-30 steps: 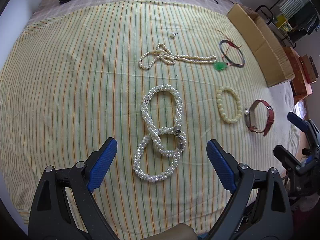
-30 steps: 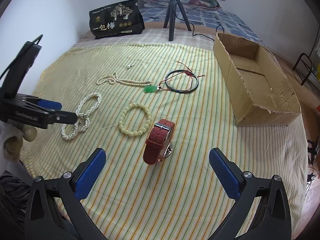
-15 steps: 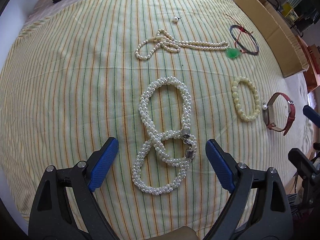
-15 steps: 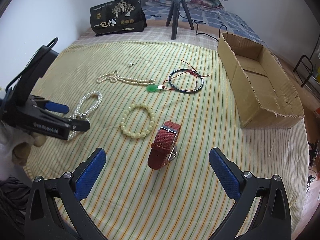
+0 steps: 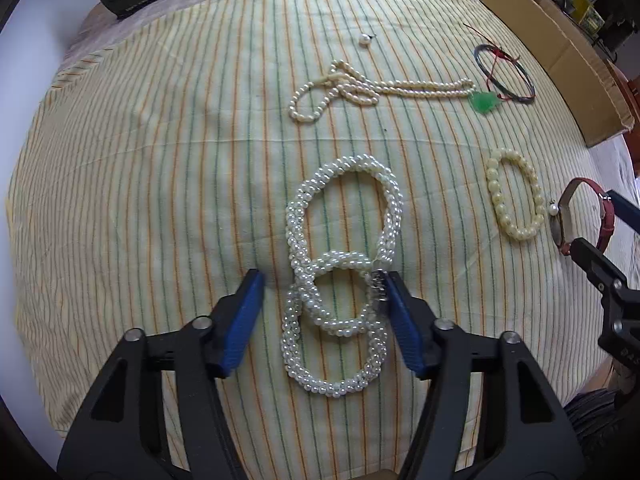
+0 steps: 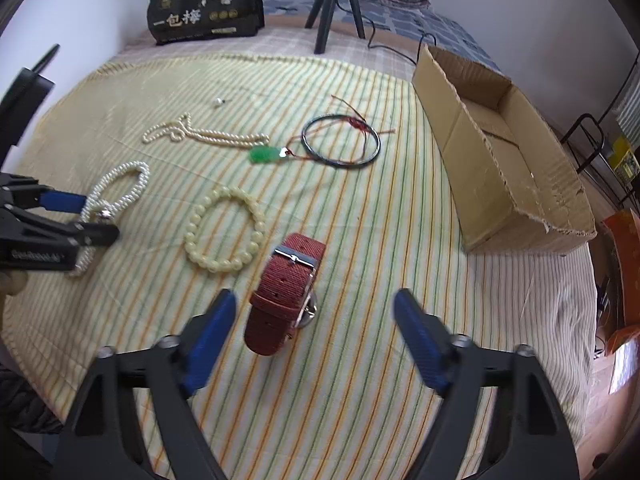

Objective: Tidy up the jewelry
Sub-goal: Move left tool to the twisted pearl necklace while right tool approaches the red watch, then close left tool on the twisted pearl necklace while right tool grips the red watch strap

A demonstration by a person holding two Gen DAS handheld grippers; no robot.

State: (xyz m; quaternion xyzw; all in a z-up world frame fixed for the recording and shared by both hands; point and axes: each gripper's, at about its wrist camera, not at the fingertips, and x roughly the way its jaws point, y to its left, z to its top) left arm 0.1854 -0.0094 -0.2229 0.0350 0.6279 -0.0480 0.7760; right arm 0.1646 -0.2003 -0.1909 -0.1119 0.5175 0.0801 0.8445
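A thick white pearl necklace [image 5: 340, 264] lies looped on the striped cloth [image 5: 160, 160]. My left gripper [image 5: 324, 316] is open, low over its lower loops, one finger on each side; the right finger touches the metal clasp [image 5: 377, 286]. It also shows in the right wrist view [image 6: 64, 216]. My right gripper [image 6: 314, 336] is open and empty, just behind a red watch [image 6: 286, 292]. A cream bead bracelet [image 6: 224, 234], a thin pearl strand [image 6: 200, 134], a green pendant [image 6: 262, 155] and a dark bangle [image 6: 340, 146] lie beyond.
An open cardboard box [image 6: 500, 152] sits at the right of the cloth. A black bag [image 6: 204, 4] and a tripod [image 6: 334, 0] stand at the back. A single small pearl [image 5: 364, 40] lies far back. The bed edge drops off at right.
My left gripper has dropped and moved forward onto the thick pearl necklace, its jaws narrowing around the lower loops. My right gripper has moved forward toward the red watch.
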